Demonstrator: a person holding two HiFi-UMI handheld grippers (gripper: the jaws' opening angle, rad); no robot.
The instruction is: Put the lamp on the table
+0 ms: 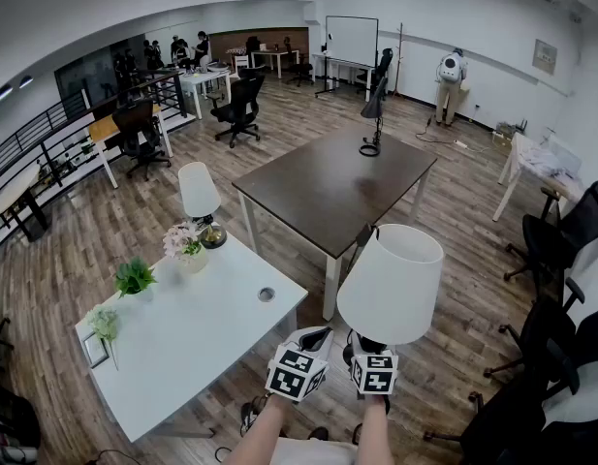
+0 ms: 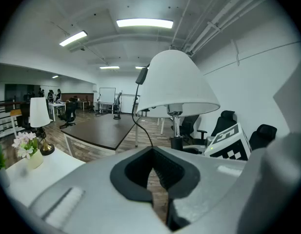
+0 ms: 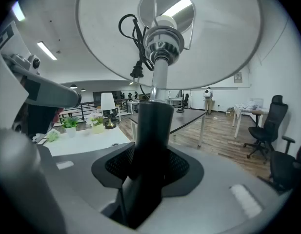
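In the head view, the tall lamp with a white cloth shade and a black stem (image 1: 391, 284) is up in the air over the wooden floor (image 1: 454, 260). The right gripper (image 1: 372, 356) holds it just beside the corner of the white table (image 1: 221, 327), and the left gripper (image 1: 300, 361) is next to it. I think the lamp should stay straight up and go down slowly on a bare spot, away from the pink flowers (image 1: 185, 245). In the left gripper view, the jaws are shut together on nothing, and the lamp (image 2: 174, 84) stands off to the right. In the right gripper view, the two jaws squeeze the black stem (image 3: 152, 130) low down, with the shade right above.
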